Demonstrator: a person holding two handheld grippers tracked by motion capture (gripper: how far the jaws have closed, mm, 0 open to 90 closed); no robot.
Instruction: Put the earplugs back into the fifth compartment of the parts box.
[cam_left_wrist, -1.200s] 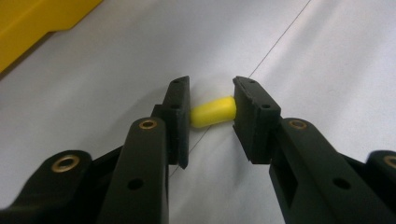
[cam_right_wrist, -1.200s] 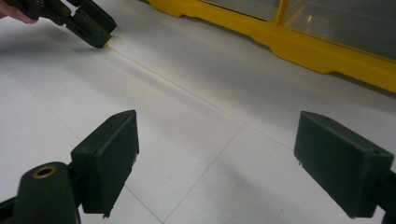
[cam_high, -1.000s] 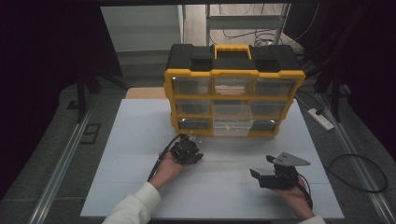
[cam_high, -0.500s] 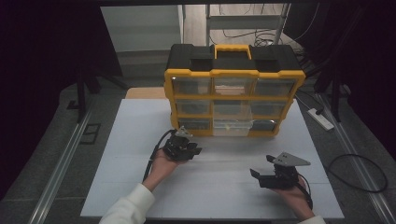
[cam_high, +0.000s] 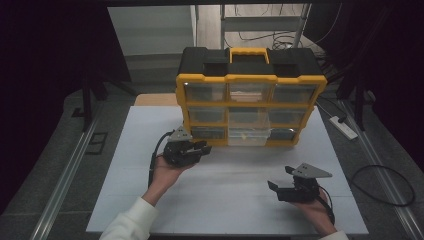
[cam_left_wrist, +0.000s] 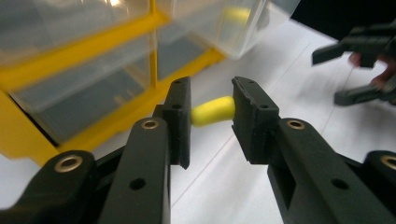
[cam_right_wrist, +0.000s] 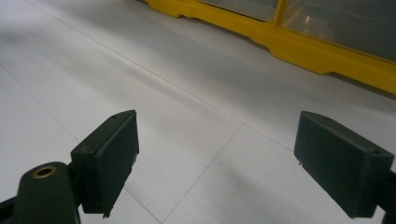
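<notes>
Beside the organizer (cam_high: 250, 95), left gripper (cam_high: 200, 149) has shifted closer.

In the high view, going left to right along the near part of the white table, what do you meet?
Left gripper → right gripper. The yellow-and-black organizer stands farther back, spanning both, so it has no place in the order.

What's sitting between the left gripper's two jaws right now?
In the left gripper view, a small yellow capsule-shaped piece sits between the left gripper jaws, which stand slightly apart around it.
</notes>
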